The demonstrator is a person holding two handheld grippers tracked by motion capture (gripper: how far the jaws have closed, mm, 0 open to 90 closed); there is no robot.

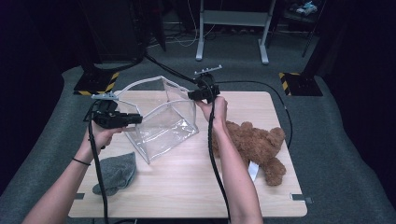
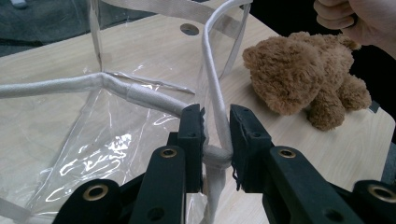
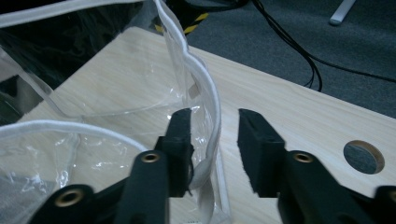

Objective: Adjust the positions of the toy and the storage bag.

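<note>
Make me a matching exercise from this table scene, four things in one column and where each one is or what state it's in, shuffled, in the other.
Things:
1. teddy bear
2. grey beanie
3. clear bag
4. left gripper

Places or states:
A. stands open in the middle of the table
B. lies at the table's near left corner
C. jaws shut on the bag's white trim
D. lies on the table's right side

Pairs: 1-D, 2-B, 3-A, 4-C
</note>
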